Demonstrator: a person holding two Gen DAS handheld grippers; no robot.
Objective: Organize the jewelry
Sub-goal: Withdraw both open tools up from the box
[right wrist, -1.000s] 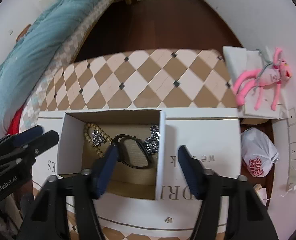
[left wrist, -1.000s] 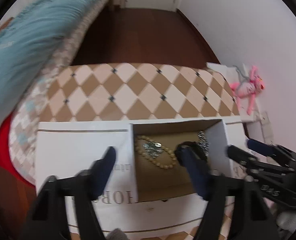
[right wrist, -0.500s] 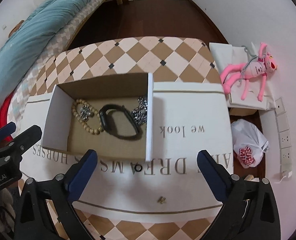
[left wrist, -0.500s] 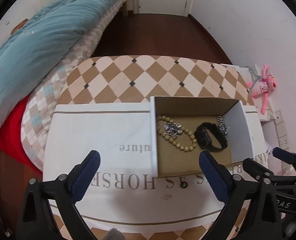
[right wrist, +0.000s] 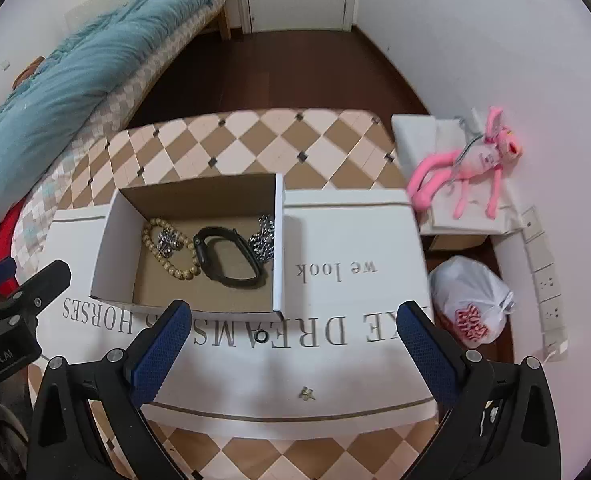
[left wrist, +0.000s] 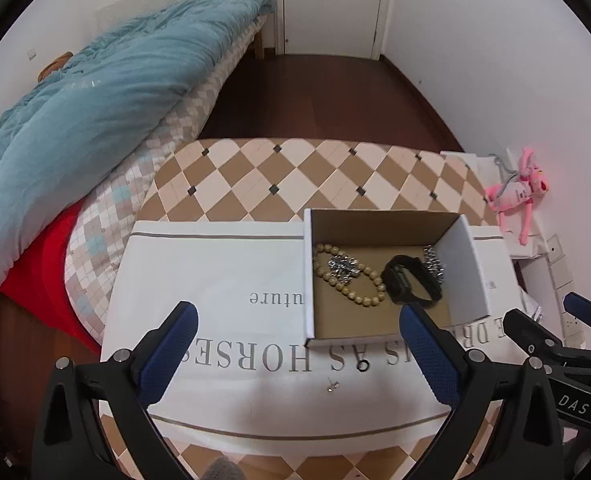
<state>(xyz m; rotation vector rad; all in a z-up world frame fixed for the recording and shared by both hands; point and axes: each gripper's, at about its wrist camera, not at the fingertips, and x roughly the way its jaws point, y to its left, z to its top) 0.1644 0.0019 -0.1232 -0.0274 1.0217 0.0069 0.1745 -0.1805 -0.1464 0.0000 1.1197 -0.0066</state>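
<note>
An open cardboard box (left wrist: 461, 264) (right wrist: 107, 248) stands on a white printed cloth. In it lie a beige bead bracelet (left wrist: 351, 280) (right wrist: 163, 256), a black wristband (left wrist: 411, 284) (right wrist: 227, 258) and a silver chain (left wrist: 433, 264) (right wrist: 263, 238). A small black ring (left wrist: 363, 367) (right wrist: 261, 336) and a tiny metal earring (left wrist: 332, 385) (right wrist: 306, 393) lie on the cloth in front of the box. My left gripper (left wrist: 295, 344) and right gripper (right wrist: 291, 340) are both wide open and empty, held above the cloth's near side.
The cloth (left wrist: 215, 280) (right wrist: 355, 280) covers a checkered table (left wrist: 295, 176). A bed with a blue quilt (left wrist: 75, 120) is at the left. A pink plush toy (right wrist: 467, 164) and a white plastic bag (right wrist: 471, 304) are at the right by the wall.
Both grippers have pulled up and back from the box and opened wide. The black wristband now lies in the box. The ring and earring have come into view.
</note>
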